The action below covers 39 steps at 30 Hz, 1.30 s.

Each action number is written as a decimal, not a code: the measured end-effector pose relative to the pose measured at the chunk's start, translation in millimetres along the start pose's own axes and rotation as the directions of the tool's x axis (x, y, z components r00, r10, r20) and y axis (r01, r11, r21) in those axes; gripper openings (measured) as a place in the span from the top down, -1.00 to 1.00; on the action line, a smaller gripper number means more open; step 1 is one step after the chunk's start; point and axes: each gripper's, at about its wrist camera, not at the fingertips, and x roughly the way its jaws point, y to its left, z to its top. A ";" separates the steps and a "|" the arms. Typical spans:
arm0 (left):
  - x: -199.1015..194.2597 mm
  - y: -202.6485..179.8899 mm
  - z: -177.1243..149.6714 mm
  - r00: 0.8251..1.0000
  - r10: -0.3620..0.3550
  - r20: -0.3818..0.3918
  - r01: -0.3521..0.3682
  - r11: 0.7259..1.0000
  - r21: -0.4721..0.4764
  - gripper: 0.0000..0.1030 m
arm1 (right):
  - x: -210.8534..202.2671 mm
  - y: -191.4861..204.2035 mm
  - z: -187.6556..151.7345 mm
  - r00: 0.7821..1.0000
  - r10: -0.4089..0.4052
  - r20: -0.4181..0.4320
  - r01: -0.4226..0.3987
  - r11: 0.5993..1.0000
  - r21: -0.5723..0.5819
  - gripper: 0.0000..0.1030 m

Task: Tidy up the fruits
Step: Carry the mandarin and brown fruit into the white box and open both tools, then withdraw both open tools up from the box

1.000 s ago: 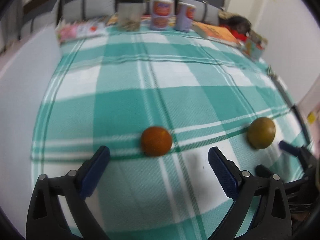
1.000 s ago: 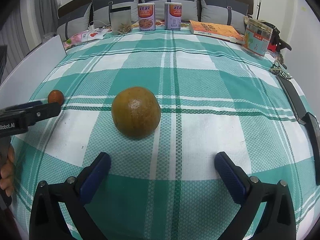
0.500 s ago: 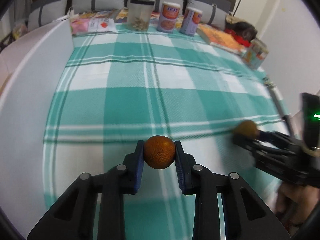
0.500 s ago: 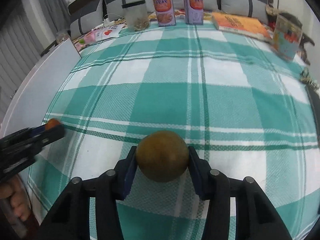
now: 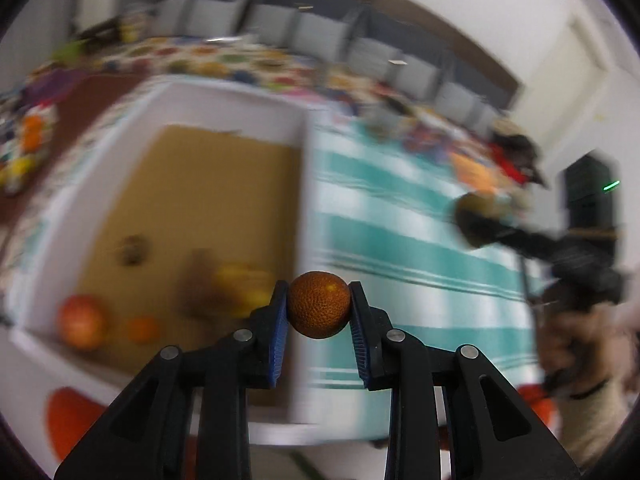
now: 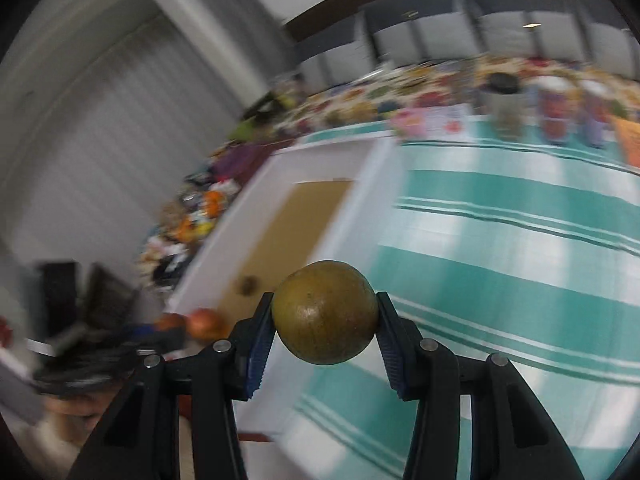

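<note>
My left gripper (image 5: 319,305) is shut on a small orange fruit (image 5: 319,304), held in the air over the right wall of a white box (image 5: 302,184). The box has a brown cardboard floor with several fruits lying blurred on it, among them a red-orange one (image 5: 82,322). My right gripper (image 6: 325,314) is shut on a larger olive-green round fruit (image 6: 325,312), lifted above the green checked cloth (image 6: 500,276) just right of the same white box (image 6: 276,208). In the left wrist view the right gripper (image 5: 472,216) shows blurred at the far right with its green fruit.
Cans and a jar (image 6: 506,110) stand along the far edge of the cloth. A colourful patterned spread with clutter (image 5: 224,60) lies beyond the box, grey cushions behind it. A person's hand (image 5: 576,336) holds the right gripper's handle.
Both grippers closed on their fruits on the cloth, then lifted them and swung left toward the white box, whose inside now shows.
</note>
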 end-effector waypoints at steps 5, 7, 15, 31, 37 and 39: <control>42.2 59.5 -12.7 0.985 0.143 -0.096 -0.147 0.989 -0.034 0.44 | 73.0 81.7 16.6 0.986 0.029 -0.163 -0.055 0.985 -0.162 0.06; 66.5 71.9 -22.3 0.975 0.148 -0.165 -0.158 0.986 -0.048 0.44 | 113.5 105.7 10.7 0.967 0.026 -0.255 -0.080 0.976 -0.204 0.06; 100.0 83.4 -35.0 0.949 0.193 -0.249 -0.215 0.974 -0.065 0.41 | 233.9 101.9 9.3 0.873 -0.345 -0.345 0.189 0.891 -0.413 0.06; 19.2 29.5 -18.4 0.883 0.438 0.170 -0.452 0.891 0.048 -0.95 | 180.2 103.0 17.5 0.897 -0.384 -0.219 0.264 0.863 -0.432 -0.83; -10.6 27.6 -15.2 0.871 0.445 0.210 -0.453 0.892 -0.010 -0.98 | 117.2 108.7 7.2 0.919 -0.371 -0.131 0.305 0.882 -0.359 -0.92; -14.1 32.1 -16.6 0.851 0.486 0.198 -0.486 0.873 -0.051 -0.98 | 106.0 109.1 0.0 0.926 -0.356 -0.127 0.299 0.896 -0.327 -0.92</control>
